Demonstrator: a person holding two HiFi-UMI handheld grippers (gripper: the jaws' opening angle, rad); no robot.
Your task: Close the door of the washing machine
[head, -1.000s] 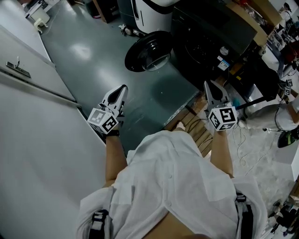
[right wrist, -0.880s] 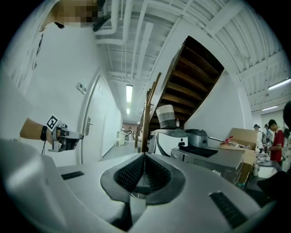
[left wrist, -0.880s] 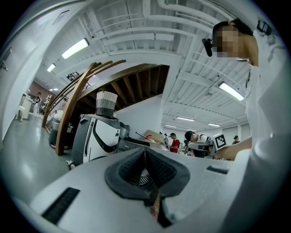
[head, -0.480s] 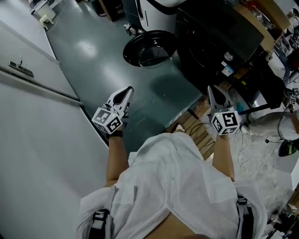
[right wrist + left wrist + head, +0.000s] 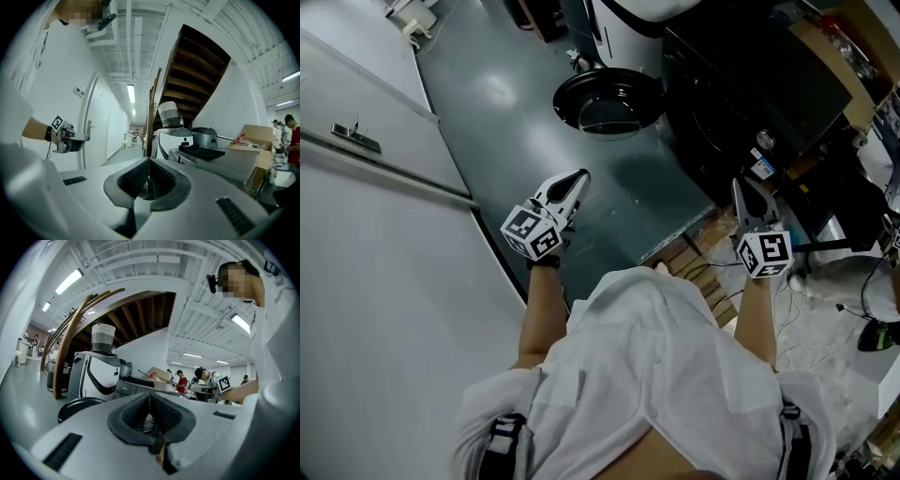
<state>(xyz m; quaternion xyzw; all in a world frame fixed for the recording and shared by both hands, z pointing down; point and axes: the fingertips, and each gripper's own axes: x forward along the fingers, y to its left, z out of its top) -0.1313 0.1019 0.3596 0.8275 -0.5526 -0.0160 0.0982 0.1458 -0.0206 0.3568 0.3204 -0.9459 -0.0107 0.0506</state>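
- My left gripper (image 5: 577, 178) has its jaws pressed together with nothing between them. It hangs above the grey-green floor (image 5: 497, 122), near the floor's left edge.
- My right gripper (image 5: 741, 189) is also closed and empty, over the floor's right edge.
- The washing machine door (image 5: 609, 101) stands swung open over the far part of the floor, beside the dark washing machine (image 5: 741, 84) and well apart from both grippers.

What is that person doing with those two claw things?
A person holds a gripper in each hand: the left gripper and the right gripper are both shut and hold nothing. Just ahead stands a dark washing machine with its round door hanging open. Neither gripper touches the door, so it is not yet closed.
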